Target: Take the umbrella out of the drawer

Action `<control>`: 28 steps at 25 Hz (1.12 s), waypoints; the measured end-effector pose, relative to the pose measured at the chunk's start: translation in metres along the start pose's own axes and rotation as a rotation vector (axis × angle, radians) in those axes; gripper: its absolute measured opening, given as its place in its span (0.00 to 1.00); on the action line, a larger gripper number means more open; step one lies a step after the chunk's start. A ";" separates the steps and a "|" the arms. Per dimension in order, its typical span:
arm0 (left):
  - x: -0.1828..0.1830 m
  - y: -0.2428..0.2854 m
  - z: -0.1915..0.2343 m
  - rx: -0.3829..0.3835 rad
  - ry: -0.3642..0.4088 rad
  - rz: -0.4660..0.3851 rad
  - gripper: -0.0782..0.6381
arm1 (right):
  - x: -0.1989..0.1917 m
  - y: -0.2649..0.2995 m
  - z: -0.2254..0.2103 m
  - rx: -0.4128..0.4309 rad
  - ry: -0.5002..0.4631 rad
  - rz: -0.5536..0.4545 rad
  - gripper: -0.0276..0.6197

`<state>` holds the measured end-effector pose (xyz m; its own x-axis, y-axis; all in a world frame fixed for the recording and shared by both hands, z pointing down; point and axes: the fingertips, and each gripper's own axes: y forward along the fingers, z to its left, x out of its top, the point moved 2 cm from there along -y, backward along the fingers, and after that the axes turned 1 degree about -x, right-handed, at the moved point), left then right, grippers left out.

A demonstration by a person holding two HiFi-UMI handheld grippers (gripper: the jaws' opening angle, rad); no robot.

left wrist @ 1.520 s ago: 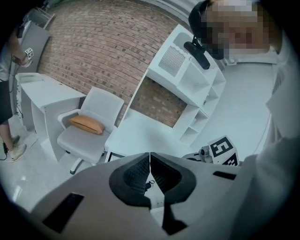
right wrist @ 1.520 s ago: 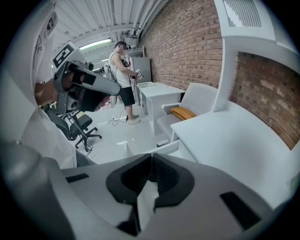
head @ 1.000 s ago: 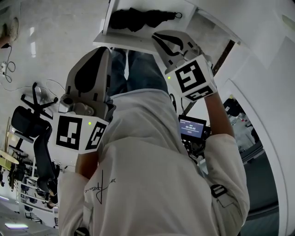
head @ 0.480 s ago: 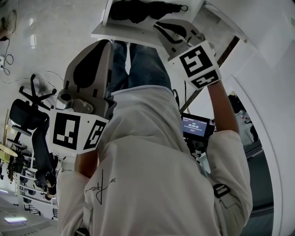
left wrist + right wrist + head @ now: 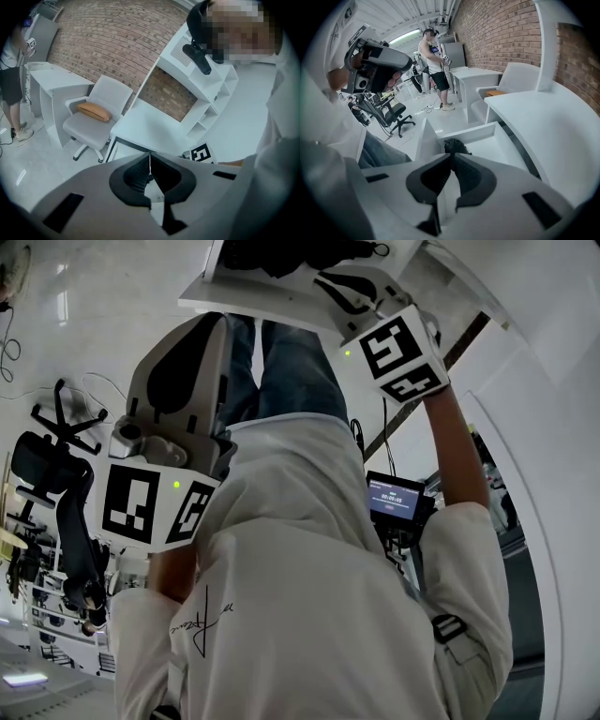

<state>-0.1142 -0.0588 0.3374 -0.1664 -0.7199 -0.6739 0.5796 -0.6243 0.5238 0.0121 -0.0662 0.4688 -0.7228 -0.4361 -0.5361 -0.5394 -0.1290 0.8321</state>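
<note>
The folded umbrella (image 5: 455,146) lies in the open drawer (image 5: 474,133), just past the right gripper (image 5: 451,155). It looks light and floppy, so its thick middle seems best to pinch. The jaws of the right gripper and the left gripper (image 5: 150,155) are pressed together, empty.

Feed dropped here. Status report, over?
Left gripper, right gripper shut, empty. Umbrella lies in open drawer, just beyond right tips, not gripped. No obstruction seen.

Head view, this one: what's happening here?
A person stands at an open white drawer with a black folded umbrella lying inside. The right gripper, jaws shut and empty, points at the umbrella from over the drawer's edge. The left gripper, also shut and empty, hangs back by the torso. Nothing is gripped yet.
</note>
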 end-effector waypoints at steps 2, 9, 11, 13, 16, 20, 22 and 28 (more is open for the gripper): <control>-0.004 0.000 0.001 0.006 -0.009 0.004 0.13 | -0.002 0.005 -0.001 0.001 0.001 0.003 0.09; -0.015 0.004 0.001 0.010 -0.031 0.027 0.13 | -0.018 0.024 -0.008 0.025 0.004 0.053 0.09; -0.016 0.005 0.003 0.016 -0.038 0.026 0.13 | -0.022 0.030 -0.010 0.028 0.012 0.063 0.09; -0.018 0.005 0.005 0.024 -0.045 0.025 0.13 | -0.024 0.034 -0.011 0.024 0.000 0.072 0.09; -0.020 0.007 0.007 0.030 -0.047 0.033 0.13 | -0.030 0.042 -0.013 0.016 -0.034 0.096 0.09; -0.020 0.012 0.008 0.032 -0.043 0.039 0.13 | -0.031 0.053 -0.016 0.015 -0.066 0.113 0.09; -0.022 0.015 0.010 0.035 -0.039 0.044 0.13 | -0.032 0.058 -0.018 0.010 -0.086 0.126 0.09; -0.034 0.024 0.010 0.031 -0.044 0.067 0.13 | -0.040 0.073 -0.024 -0.007 -0.121 0.165 0.23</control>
<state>-0.1029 -0.0524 0.3783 -0.1633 -0.7722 -0.6141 0.5654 -0.5833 0.5831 0.0126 -0.0792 0.5543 -0.8481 -0.3414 -0.4052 -0.4067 -0.0707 0.9108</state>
